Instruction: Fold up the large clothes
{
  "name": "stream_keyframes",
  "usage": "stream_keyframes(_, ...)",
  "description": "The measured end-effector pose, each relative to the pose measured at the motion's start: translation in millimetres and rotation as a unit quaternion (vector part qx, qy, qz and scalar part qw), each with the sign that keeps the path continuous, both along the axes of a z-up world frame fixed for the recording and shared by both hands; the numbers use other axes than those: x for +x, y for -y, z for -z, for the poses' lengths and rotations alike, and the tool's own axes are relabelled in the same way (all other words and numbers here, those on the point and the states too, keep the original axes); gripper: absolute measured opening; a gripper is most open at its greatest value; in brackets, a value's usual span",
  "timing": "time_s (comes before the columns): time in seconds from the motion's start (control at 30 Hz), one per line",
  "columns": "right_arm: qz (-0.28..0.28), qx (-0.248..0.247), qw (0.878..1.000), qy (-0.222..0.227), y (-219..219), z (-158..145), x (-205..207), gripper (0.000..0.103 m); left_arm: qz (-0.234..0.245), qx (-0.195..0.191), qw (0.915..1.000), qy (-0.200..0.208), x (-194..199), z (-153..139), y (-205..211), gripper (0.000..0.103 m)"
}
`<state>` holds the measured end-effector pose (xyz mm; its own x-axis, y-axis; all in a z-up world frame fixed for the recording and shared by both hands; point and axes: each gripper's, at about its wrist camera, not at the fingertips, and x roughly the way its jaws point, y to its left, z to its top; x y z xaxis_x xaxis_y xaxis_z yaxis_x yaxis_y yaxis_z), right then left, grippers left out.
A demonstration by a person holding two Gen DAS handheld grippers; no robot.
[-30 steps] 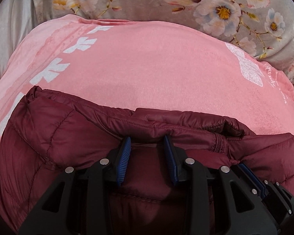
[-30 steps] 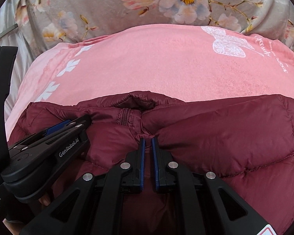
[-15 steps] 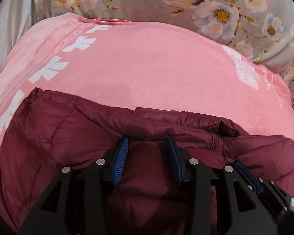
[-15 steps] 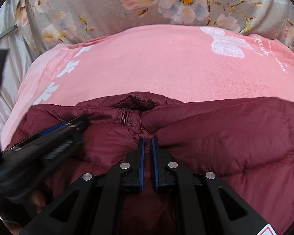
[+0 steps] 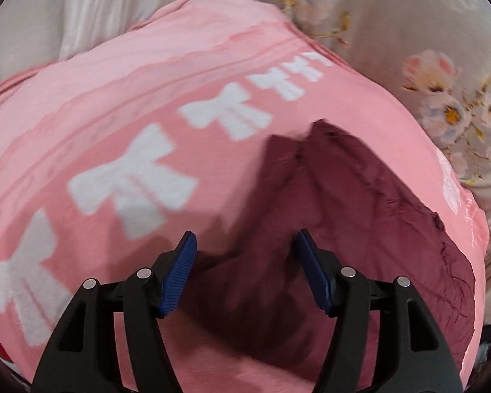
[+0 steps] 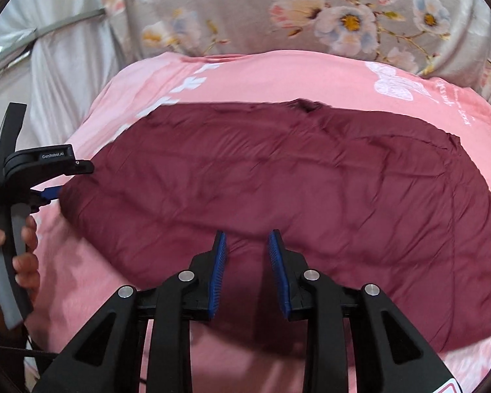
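Observation:
A dark red quilted puffer jacket (image 6: 278, 177) lies spread flat on a pink blanket (image 6: 278, 78) with white bow prints. It also shows in the left wrist view (image 5: 360, 203), blurred. My right gripper (image 6: 247, 245) is open and empty, just above the jacket's near edge. My left gripper (image 5: 245, 249) is open and empty at the jacket's left edge; it shows in the right wrist view (image 6: 49, 193) held by a hand, beside the jacket's left corner.
The pink blanket (image 5: 114, 131) lies on a grey bed cover with a flower print (image 6: 343, 16). A pale grey sheet (image 6: 59, 75) lies at the left. The blanket's edge runs along the far side.
Both grippers have let go of the jacket and pulled back. The right one has opened. The left has swung out to the left side. The jacket now lies flat.

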<state>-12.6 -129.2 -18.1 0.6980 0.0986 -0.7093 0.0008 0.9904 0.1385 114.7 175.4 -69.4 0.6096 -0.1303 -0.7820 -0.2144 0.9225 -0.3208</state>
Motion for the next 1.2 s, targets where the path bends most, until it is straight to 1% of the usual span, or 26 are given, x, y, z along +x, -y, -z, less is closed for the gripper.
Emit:
stream_keyframes(0.07, -0.007, -0.014, 1.000, 0.001, -10, 3, -3, 0.028, -0.007, -0.031, 0.9995, -0.008, -5, 10, -13, 0.072)
stream_keyframes(0.1, -0.008, -0.020, 1.000, 0.000, -14, 5, -3, 0.029, -0.008, -0.041, 0.9991, -0.011, -6, 14, -16, 0.072)
stream_keyframes(0.13, -0.008, -0.023, 1.000, -0.002, -15, 7, -3, 0.030, -0.005, -0.061, 0.9979, -0.018, -7, 20, -19, 0.073)
stream_keyframes(0.17, -0.006, -0.026, 1.000, -0.006, -16, 10, -3, 0.030, -0.004, -0.074, 0.9970, -0.020, -6, 24, -19, 0.074)
stream_keyframes(0.23, -0.005, -0.028, 1.000, -0.008, -17, 12, -4, 0.030, 0.000, -0.075, 0.9971, -0.012, -9, 23, -16, 0.077)
stream_keyframes(0.3, -0.004, -0.029, 1.000, -0.010, -16, 13, -5, 0.030, 0.013, -0.088, 0.9960, -0.010, -9, 25, -9, 0.082)
stream_keyframes(0.4, -0.001, -0.023, 1.000, -0.011, -16, 10, -8, 0.030, 0.036, -0.077, 0.9964, -0.007, -9, 25, 9, 0.082)
stream_keyframes(0.43, -0.001, -0.020, 1.000, -0.012, -17, 10, -11, 0.030, 0.044, -0.074, 0.9963, -0.006, -12, 24, 13, 0.080)
stream_keyframes(0.47, -0.001, -0.016, 1.000, -0.012, -16, 9, -14, 0.029, 0.057, -0.075, 0.9955, -0.006, -15, 23, 18, 0.065)
stream_keyframes(0.5, 0.000, -0.011, 1.000, -0.013, -16, 8, -18, 0.029, 0.066, -0.083, 0.9944, -0.007, -17, 22, 21, 0.047)
stream_keyframes(0.57, -0.002, -0.007, 1.000, -0.016, -14, 8, -23, 0.029, 0.086, -0.112, 0.9899, -0.014, -23, 19, 27, 0.025)
stream_keyframes(0.6, -0.003, -0.007, 1.000, -0.018, -14, 9, -24, 0.029, 0.090, -0.110, 0.9899, -0.009, -27, 13, 29, 0.020)
stream_keyframes(0.67, -0.005, -0.017, 1.000, -0.022, -14, 14, -28, 0.028, 0.097, -0.106, 0.9896, 0.007, -36, 0, 33, 0.015)
stream_keyframes(0.77, -0.007, -0.021, 1.000, -0.022, -13, 18, -27, 0.028, 0.120, -0.106, 0.9860, 0.046, -53, -33, 42, 0.013)
stream_keyframes(0.83, -0.009, -0.024, 0.999, -0.020, -13, 21, -27, 0.028, 0.138, -0.109, 0.9818, 0.071, -63, -54, 51, 0.012)
stream_keyframes(0.9, -0.010, -0.023, 1.000, -0.017, -12, 22, -28, 0.028, 0.170, -0.106, 0.9747, 0.099, -73, -80, 70, 0.012)
stream_keyframes(0.93, -0.011, -0.016, 1.000, -0.015, -10, 21, -31, 0.028, 0.183, -0.104, 0.9717, 0.107, -77, -88, 79, 0.012)
stream_keyframes(1.0, -0.012, 0.009, 1.000, -0.010, -3, 17, -39, 0.027, 0.217, -0.102, 0.9629, 0.125, -85, -107, 102, 0.012)
stream_keyframes(1.07, -0.010, 0.029, 1.000, -0.004, 5, 12, -53, 0.027, 0.258, -0.093, 0.9507, 0.144, -96, -126, 136, 0.012)
stream_keyframes(1.1, -0.009, 0.034, 0.999, 0.002, 10, 8, -64, 0.027, 0.277, -0.090, 0.9443, 0.153, -101, -134, 153, 0.012)
stream_keyframes(1.17, -0.005, 0.034, 0.999, 0.013, 19, 2, -84, 0.027, 0.310, -0.083, 0.9336, 0.159, -108, -142, 185, 0.012)
stream_keyframes(1.2, 0.001, 0.030, 0.999, 0.016, 27, 0, -96, 0.027, 0.322, -0.082, 0.9298, 0.158, -111, -143, 199, 0.012)
